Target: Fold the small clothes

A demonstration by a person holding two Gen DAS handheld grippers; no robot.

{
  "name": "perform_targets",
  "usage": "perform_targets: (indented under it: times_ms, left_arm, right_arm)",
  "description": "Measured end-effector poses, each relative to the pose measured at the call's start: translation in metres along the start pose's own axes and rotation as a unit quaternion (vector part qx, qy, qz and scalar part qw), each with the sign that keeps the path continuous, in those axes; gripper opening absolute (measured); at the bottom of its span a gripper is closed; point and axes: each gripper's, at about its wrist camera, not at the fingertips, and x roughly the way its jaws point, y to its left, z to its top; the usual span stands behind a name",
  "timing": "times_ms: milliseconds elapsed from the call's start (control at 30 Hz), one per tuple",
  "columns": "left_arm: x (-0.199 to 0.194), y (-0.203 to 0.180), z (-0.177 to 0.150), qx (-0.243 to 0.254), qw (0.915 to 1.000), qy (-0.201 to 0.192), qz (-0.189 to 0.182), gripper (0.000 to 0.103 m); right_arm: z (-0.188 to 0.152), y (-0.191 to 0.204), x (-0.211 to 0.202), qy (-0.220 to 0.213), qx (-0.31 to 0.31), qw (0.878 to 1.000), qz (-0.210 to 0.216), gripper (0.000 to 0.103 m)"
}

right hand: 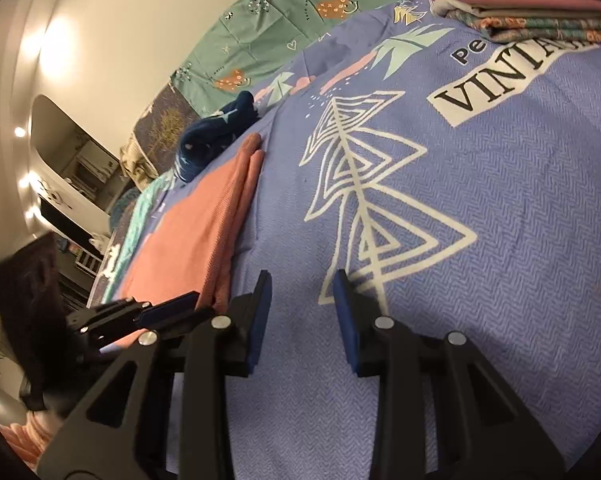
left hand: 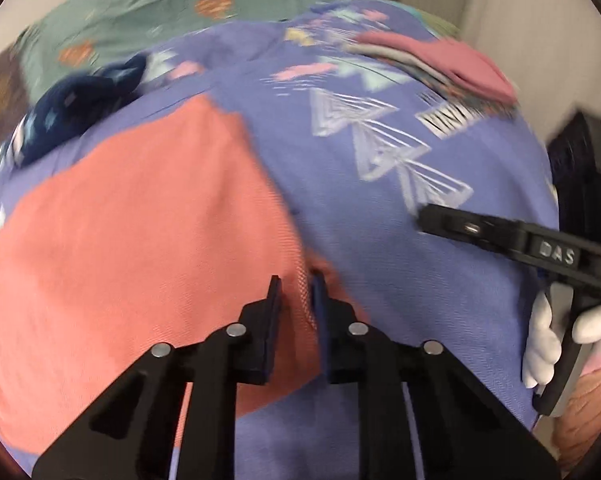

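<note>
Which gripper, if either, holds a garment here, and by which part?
The left gripper pinches the salmon cloth at its right edge, near a corner. The right gripper is open above the purple blanket, holding nothing.

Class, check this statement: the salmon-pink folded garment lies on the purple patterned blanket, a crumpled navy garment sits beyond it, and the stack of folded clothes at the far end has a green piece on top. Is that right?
Not quite. The top piece of the stack of folded clothes is pink, not green, as the right wrist view shows. The rest holds: the salmon-pink folded garment lies on the purple patterned blanket, with the crumpled navy garment beyond it.
</note>
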Motion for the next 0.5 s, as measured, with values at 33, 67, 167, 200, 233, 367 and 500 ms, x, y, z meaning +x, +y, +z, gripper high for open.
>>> perform_targets:
  times_ms: [33, 67, 167, 200, 233, 367, 500]
  left_arm:
    - [-0.002, 0.005, -0.001, -0.008, 1.0, -0.002, 0.002, 0.016]
    - [-0.004, 0.011, -0.003, -0.017, 0.9999, -0.004, 0.0, 0.015]
    - [-0.003, 0.017, -0.007, -0.042, 0.9983, 0.002, -0.041, 0.015]
    - [-0.001, 0.016, -0.008, -0.046, 0.9975, 0.005, -0.053, 0.015]
    - [0.003, 0.015, -0.008, -0.05, 0.9962, 0.01, -0.071, 0.015]
    - [0.013, 0.004, -0.008, -0.044, 0.9948, 0.024, -0.089, 0.016]
    - [0.013, 0.003, -0.008, -0.038, 0.9945, 0.028, -0.093, 0.016]
  right_arm:
    - [0.0, -0.001, 0.001, 0.0, 0.002, 1.0, 0.004, 0.033]
    - [0.0, -0.002, 0.0, 0.0, 0.004, 1.0, 0.006, 0.033]
    - [0.0, -0.001, 0.0, 0.001, 0.002, 1.0, 0.007, 0.035]
    - [0.001, 0.0, 0.001, 0.005, -0.001, 1.0, 0.002, 0.035]
    - [0.003, 0.004, 0.002, 0.012, -0.006, 1.0, -0.005, 0.035]
    - [0.023, 0.028, 0.011, 0.041, -0.042, 0.998, 0.0, 0.038]
    - [0.055, 0.055, 0.044, 0.084, -0.085, 0.993, -0.001, 0.038]
